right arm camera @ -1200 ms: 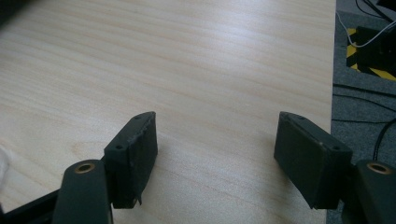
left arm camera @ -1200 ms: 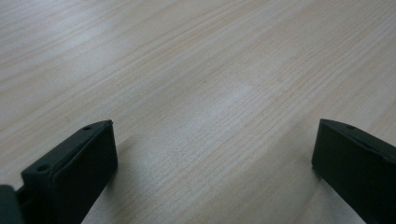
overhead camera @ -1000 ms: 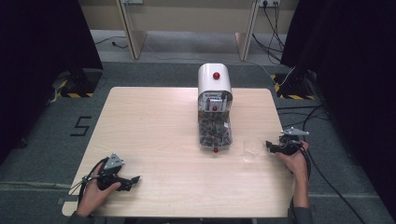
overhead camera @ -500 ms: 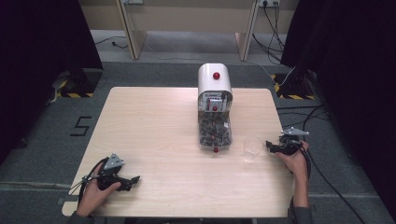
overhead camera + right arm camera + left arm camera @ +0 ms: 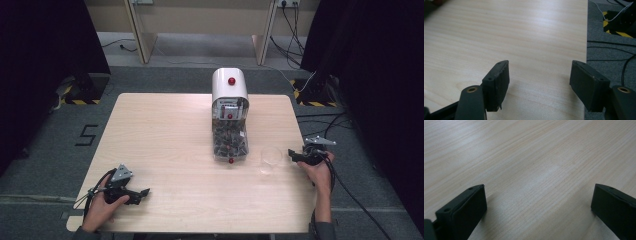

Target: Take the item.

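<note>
Room: grey carpet floor [image 5: 60, 150] surrounds your worktop [image 5: 165, 135], with dark curtains at both sides and cables trailing on the right.
Worktop: pale wood grain, square-cornered, bare over most of its left half.
Dispenser: a white-topped machine [image 5: 229, 87] with a red knob stands at the far middle of the worktop; its clear front section [image 5: 230, 142] holds dark and red pieces and reaches toward you.
Cup: a clear cup [image 5: 270, 159] sits just right of the dispenser's near end, between it and your right hand.
Left tongs: your left tongs [image 5: 142, 194] rest at the near left corner of the worktop, held in your left hand [image 5: 100, 210], pointing right. In the left gripper view the two jaws stand spread wide, bare wood between them.
Right tongs: your right tongs [image 5: 292, 156] sit at the right edge of the worktop, pointing left toward the cup, near it but apart. In the right gripper view the jaws are spread, nothing between them, the worktop's edge and the carpet to one side.
</note>
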Available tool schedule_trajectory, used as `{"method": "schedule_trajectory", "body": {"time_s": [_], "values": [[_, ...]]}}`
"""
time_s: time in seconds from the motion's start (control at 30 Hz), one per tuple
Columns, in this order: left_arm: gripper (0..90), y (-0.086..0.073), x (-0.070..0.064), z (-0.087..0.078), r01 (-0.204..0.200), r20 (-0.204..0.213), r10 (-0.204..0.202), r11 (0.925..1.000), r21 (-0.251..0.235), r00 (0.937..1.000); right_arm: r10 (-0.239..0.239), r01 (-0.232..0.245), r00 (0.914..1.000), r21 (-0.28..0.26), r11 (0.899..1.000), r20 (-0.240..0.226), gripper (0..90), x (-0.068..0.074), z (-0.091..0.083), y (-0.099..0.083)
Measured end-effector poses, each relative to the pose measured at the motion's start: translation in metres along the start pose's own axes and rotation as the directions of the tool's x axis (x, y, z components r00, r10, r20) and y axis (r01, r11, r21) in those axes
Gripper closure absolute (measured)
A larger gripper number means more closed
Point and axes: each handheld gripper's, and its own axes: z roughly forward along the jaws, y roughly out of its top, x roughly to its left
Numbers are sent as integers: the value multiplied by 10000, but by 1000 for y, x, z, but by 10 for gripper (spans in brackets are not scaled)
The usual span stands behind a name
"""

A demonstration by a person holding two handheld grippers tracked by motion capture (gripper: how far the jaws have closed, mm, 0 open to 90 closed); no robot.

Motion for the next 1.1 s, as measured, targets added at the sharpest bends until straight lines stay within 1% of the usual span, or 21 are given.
{"method": "schedule_trajectory", "body": {"time_s": [0.07, 0.13, 0.2, 0.23, 0.27, 0.3, 0.43, 0.63, 0.7, 0.9, 0.97, 1.1], "values": [[0, 0, 0, 0, 1, -1, -1, 10000, -1, 10000, -86, 86, 9999, -82, 9999, -56, 329, 1, -4, 3], [0, 0, 0, 0, 0, -1, 0, 10000, 0, 10000, -36, 35, 10000, -205, 9998, -31, 330, 4, -8, 6], [0, 0, 0, 0, -1, 0, 1, 10000, 1, 10000, -129, 128, 9999, -255, 9996, -44, 330, 5, -12, 9], [0, 0, 0, 0, 1, 0, -1, 10000, 2, 10000, -78, 77, 10000, -271, 9996, -32, 331, 7, -14, 11], [0, 0, 0, 0, 1, 1, -1, 10000, -1, 10000, -155, 154, 9999, -317, 9994, -10, 331, 7, -15, 12], [0, 0, 0, 0, 0, -1, 0, 10000, 1, 10000, -103, 104, 9999, -334, 9994, 24, 331, 8, -18, 14], [0, 0, 0, 0, 0, -1, 0, 10000, 1, 10000, -152, 154, 9999, -507, 9986, 55, 333, 13, -26, 20], [0, 0, 0, 0, 0, -1, 0, 10000, -1, 10000, -362, 372, 9992, -770, 9963, 138, 334, 19, -36, 29], [0, 0, 0, 0, -1, 0, 1, 10000, 0, 10000, -356, 366, 9993, -804, 9961, 138, 335, 22, -39, 31], [0, 0, 0, 0, 1, -1, -1, 10000, 0, 10000, -509, 522, 9986, -1068, 9929, 149, 336, 27, -48, 37], [0, 0, 0, 0, 0, 0, 0, 10000, 0, 10000, -521, 539, 9985, -1200, 9913, 181, 337, 31, -52, 41], [0, 0, 0, 0, -1, 0, 1, 10000, 1, 10000, -748, 757, 9971, -1448, 9866, 116, 340, 39, -60, 48]]}}
